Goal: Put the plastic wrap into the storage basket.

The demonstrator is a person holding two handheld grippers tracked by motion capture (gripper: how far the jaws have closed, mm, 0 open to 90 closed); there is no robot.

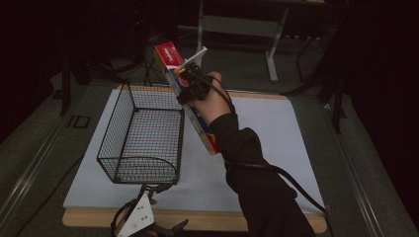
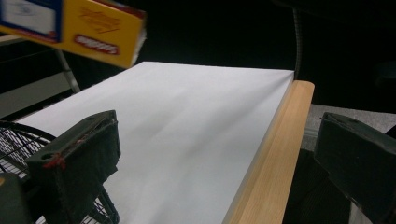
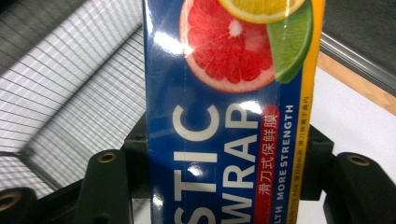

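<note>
A long plastic wrap box point(image 1: 190, 98), blue with citrus pictures and a red end, hangs tilted in the air over the right rim of a black wire basket point(image 1: 141, 138). My right gripper point(image 1: 190, 86) is shut on the box point(image 3: 229, 112), with one jaw on each side of it. The basket's mesh point(image 3: 70, 102) lies just left of the box. My left gripper point(image 1: 143, 217) rests at the table's near edge, open, with nothing between its fingers point(image 2: 74, 163). The box's end point(image 2: 88, 28) floats at the upper left of the left gripper view.
White paper point(image 1: 267, 133) covers a wooden board point(image 1: 197, 219) on the table. The basket point(image 2: 18, 144) stands on the paper's left half. Dark table legs and cables point(image 1: 237, 29) crowd the floor beyond the far edge.
</note>
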